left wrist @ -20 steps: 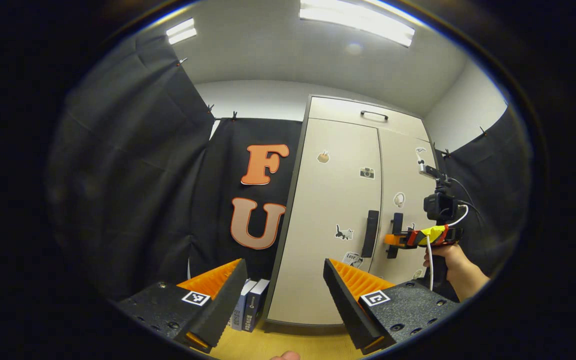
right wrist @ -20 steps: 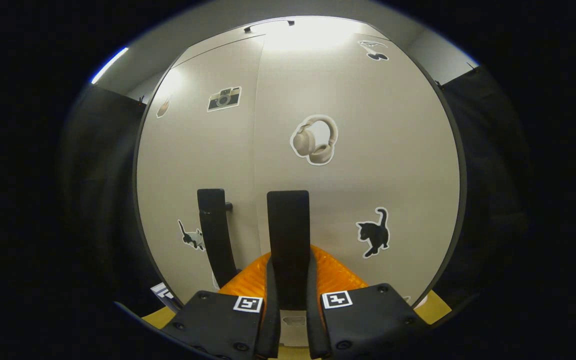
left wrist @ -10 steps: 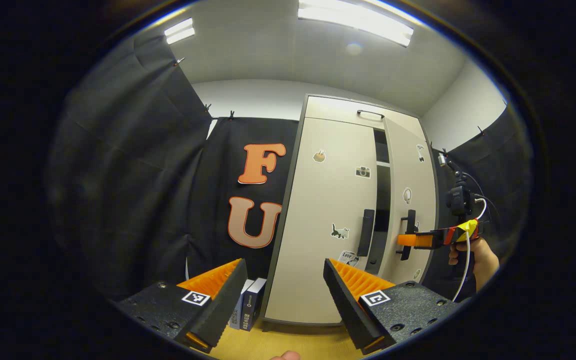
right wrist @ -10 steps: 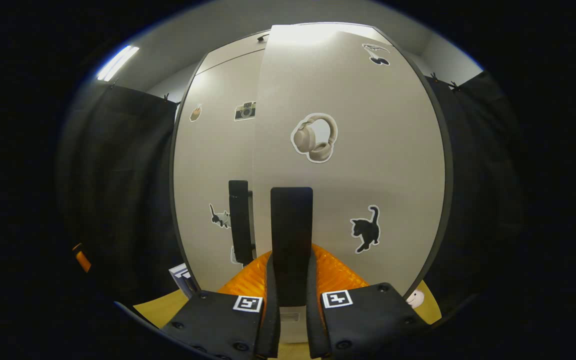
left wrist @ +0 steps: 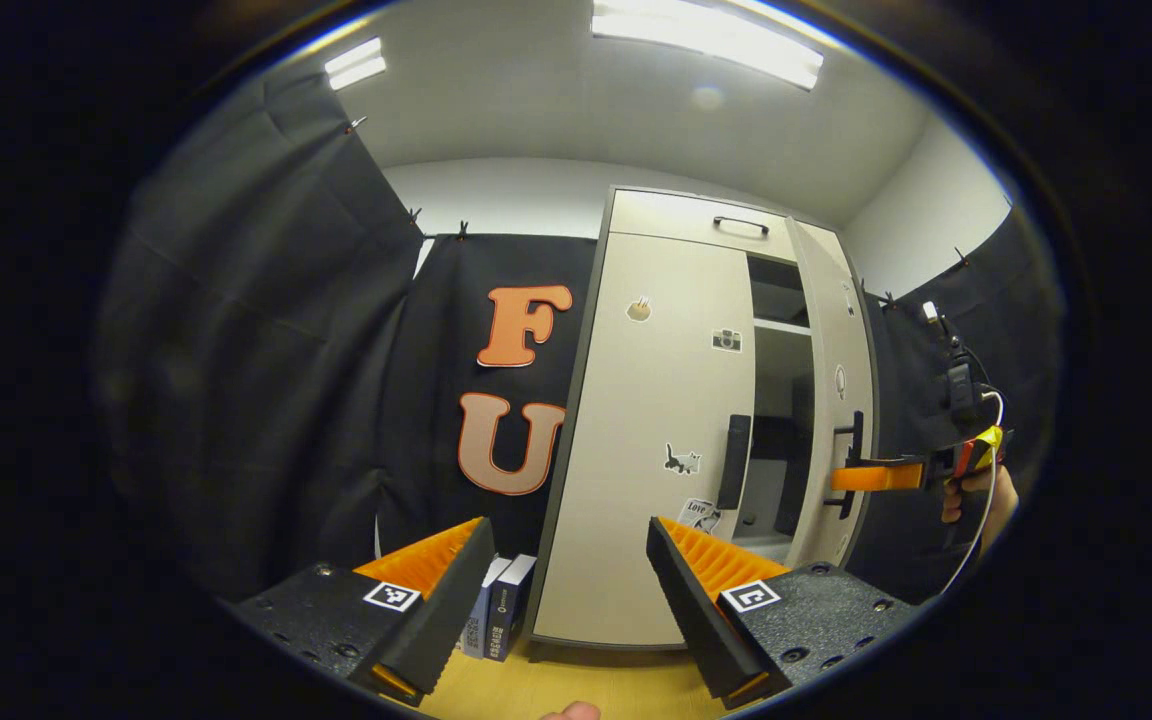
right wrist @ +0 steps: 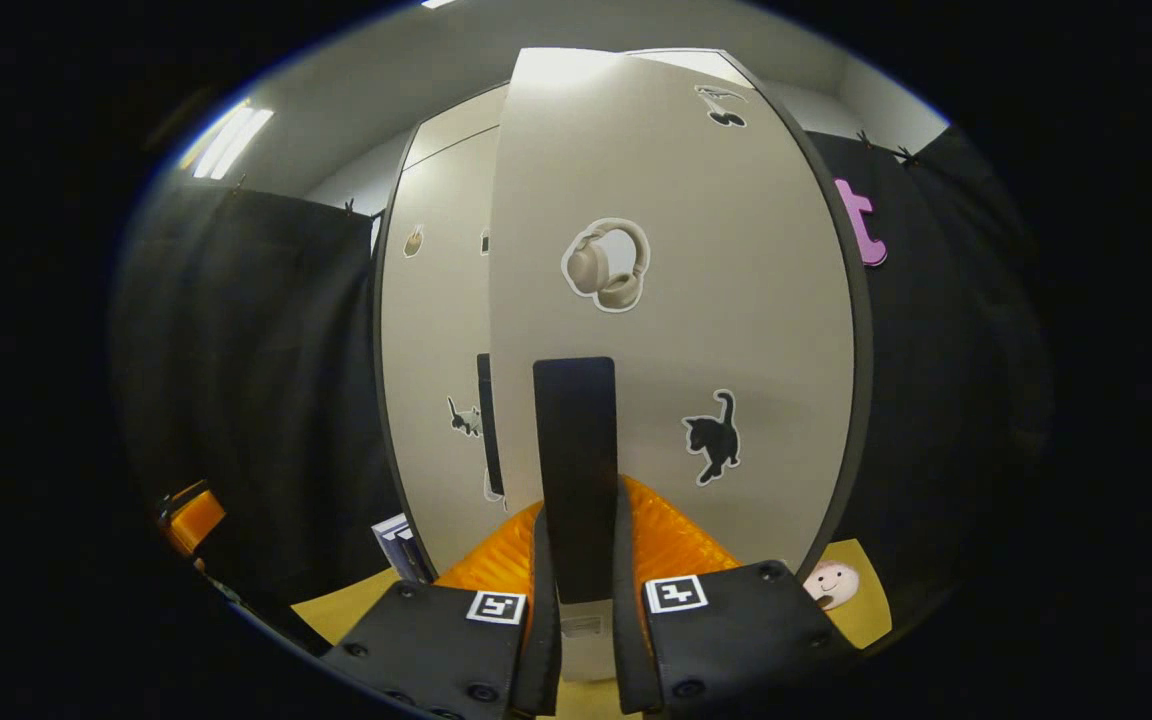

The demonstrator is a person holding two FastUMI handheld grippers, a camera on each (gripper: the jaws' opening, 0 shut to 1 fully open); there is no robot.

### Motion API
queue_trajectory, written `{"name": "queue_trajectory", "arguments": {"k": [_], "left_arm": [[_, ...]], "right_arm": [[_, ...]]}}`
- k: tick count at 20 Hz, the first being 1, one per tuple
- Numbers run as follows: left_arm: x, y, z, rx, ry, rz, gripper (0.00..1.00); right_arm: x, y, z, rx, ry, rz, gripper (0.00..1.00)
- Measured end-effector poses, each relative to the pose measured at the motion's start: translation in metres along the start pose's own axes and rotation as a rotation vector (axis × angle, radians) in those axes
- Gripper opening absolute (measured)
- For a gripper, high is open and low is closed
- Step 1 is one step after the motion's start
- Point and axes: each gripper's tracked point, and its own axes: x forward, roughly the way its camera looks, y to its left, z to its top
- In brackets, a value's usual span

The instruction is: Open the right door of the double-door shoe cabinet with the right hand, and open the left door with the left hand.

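Observation:
A tall beige shoe cabinet point(left wrist: 696, 215) stands against the booth wall. Its right door point(left wrist: 836, 400) is swung partly open, showing dark shelves point(left wrist: 781, 325) inside. The left door point(left wrist: 651, 440) is closed, with its black handle point(left wrist: 736, 462) by the inner edge. My right gripper point(right wrist: 576, 560) is shut on the right door's black handle point(right wrist: 574, 440); the left gripper view shows that gripper point(left wrist: 861, 477), held by a hand point(left wrist: 986, 500). My left gripper point(left wrist: 571, 580) hangs open well in front of the cabinet, nothing between its fingers.
Two books point(left wrist: 496, 610) stand on the wooden floor point(left wrist: 576, 685) left of the cabinet's base. Black cloth walls close in on both sides. Stickers dot both doors, including a headphones sticker point(right wrist: 606, 265) and a black cat sticker point(right wrist: 711, 437) on the right door.
The right door has swung from closed to partly open, pulled by my right gripper on its handle. The right hand moved rightward and away from the cabinet. My left gripper stayed still.

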Motion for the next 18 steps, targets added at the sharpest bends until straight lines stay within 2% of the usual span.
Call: {"name": "queue_trajectory", "arguments": {"k": [13,18], "left_arm": [[0.019,-0.024,-0.018,-0.043,0.035,-0.065,0.94],[0.021,-0.026,-0.026,-0.042,0.05,-0.078,0.94]], "right_arm": [[-0.04,-0.022,0.003,0.034,-0.009,0.008,0.3],[-0.049,-0.032,0.004,0.037,-0.018,-0.035,0.31]]}}
